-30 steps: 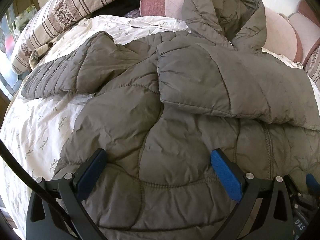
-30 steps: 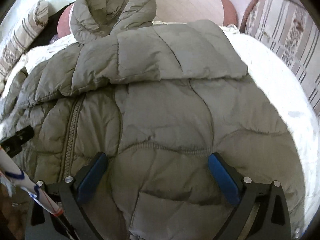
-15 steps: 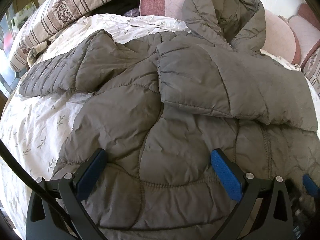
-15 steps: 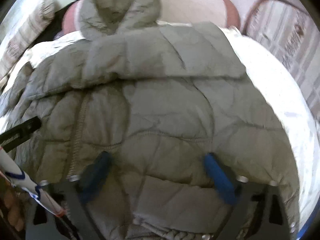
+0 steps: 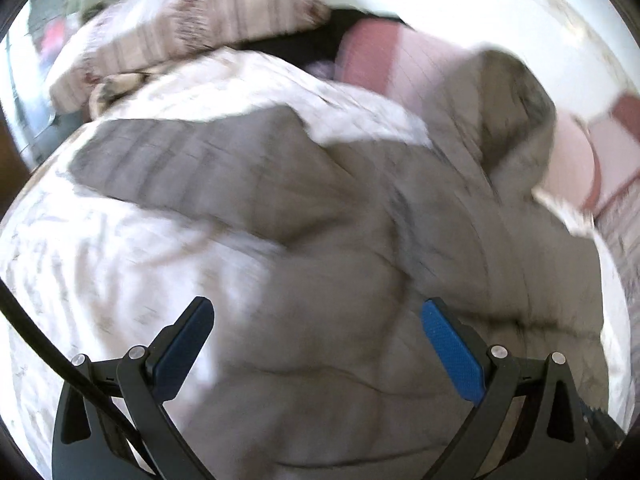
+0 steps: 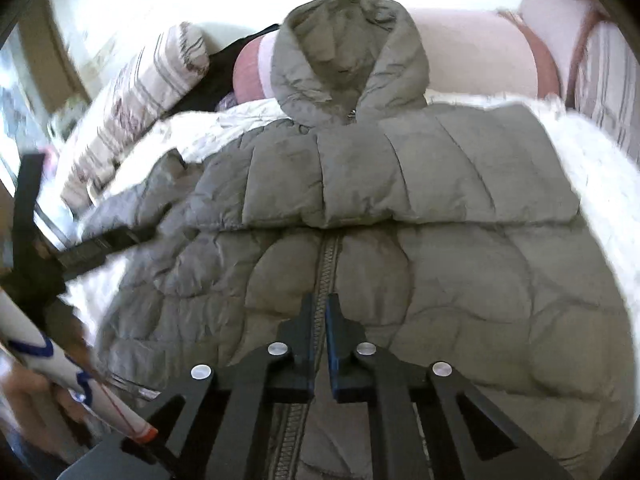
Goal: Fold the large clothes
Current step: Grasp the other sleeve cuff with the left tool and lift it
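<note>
Grey quilted puffer jacket (image 6: 420, 240) on the floral-sheeted bed (image 5: 100, 272).
Our right tongs (image 6: 319, 320) have just clenched, nothing visibly between them; our left tongs (image 5: 316, 344) hang released.

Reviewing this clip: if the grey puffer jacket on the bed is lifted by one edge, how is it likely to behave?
The jacket is quilted and puffy, so it would probably drape and sag rather than hold shape. It looks light for its bulk. Its smooth shell may slip, and the hood and the sleeve would likely trail behind.
</note>
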The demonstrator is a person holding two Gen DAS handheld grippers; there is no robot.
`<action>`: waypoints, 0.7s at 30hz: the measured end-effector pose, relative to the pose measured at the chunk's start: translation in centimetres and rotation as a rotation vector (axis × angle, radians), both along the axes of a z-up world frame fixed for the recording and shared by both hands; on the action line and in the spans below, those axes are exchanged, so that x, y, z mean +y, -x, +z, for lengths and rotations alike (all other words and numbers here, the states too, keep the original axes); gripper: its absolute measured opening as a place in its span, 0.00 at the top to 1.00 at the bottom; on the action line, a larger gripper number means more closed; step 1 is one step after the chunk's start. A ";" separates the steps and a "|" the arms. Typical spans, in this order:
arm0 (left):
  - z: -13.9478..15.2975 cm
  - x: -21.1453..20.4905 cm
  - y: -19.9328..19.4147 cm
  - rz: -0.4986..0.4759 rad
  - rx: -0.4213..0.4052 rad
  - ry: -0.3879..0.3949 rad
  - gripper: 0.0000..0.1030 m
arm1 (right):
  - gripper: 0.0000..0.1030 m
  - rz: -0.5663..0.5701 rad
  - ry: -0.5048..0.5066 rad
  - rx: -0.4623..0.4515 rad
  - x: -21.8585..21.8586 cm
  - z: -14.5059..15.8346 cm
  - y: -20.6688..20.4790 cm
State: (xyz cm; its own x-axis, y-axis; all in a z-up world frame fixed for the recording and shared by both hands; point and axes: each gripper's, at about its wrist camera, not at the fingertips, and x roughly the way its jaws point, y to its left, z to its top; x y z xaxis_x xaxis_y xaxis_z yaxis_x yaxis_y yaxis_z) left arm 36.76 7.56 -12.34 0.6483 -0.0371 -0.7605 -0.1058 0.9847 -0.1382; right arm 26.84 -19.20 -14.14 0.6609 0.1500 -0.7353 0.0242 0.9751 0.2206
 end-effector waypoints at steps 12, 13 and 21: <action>0.0 20.7 -5.3 0.258 0.068 0.136 0.00 | 0.93 0.029 0.091 -0.025 1.0 0.4 -0.1; -0.1 22.3 -5.8 0.266 0.060 0.173 0.07 | 0.93 0.027 0.089 -0.023 0.9 0.3 -0.1; -3.7 33.4 -10.2 0.423 0.070 0.374 0.59 | 0.93 0.012 0.078 -0.011 0.1 0.1 -0.3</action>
